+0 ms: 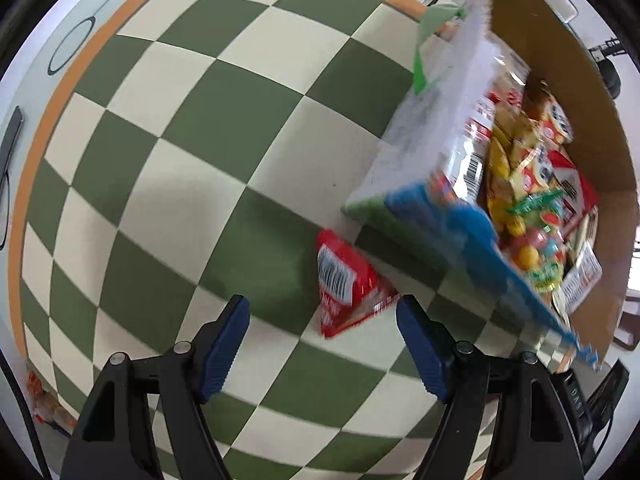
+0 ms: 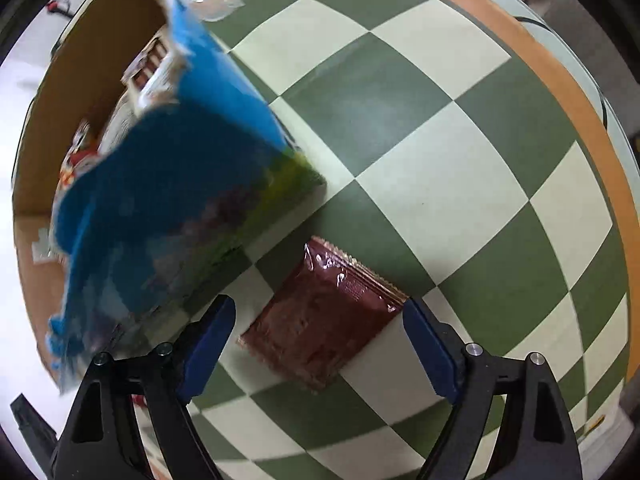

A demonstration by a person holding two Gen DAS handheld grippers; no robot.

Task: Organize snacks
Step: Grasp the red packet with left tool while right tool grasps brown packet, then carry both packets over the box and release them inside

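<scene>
**Two flat snack packets on bench, both grippers wide open above them**

Left gripper (image 1: 322,344): fingers (image 1: 226,354) spread wide, nothing between pads, nothing held. Red packet (image 1: 346,284) lies flat on the checkered bench (image 1: 180,152), just ahead of the tips, near the right-hand finger, barcode side up. One end sits just beside the box wall.

Right gripper (image 2: 318,340): fingers (image 2: 430,352) also wide apart, empty. Dark maroon packet (image 2: 324,316) lies flat on bench between the two tips, pads not touching it as far as I can tell. One corner is right by the right-hand finger.

Cardboard box (image 1: 568,92) w/ blue-printed side holds a pile of mixed snack bags; prob the destination. Views motion-blurred around box.

Handling (judgement): both packets look light, thin, soft foil/plastic, glossy so likely slippery, and crinkly. Contents may crush, so go easy on squeeze. Lying flat = little height to pinch; best bet is across the narrow width at mid-body, or catch a crimped seal edge, pressing tips down to bench first. Red one needs the gripper shifted fwd to centre it. Film may buckle or slide out when closing.
</scene>
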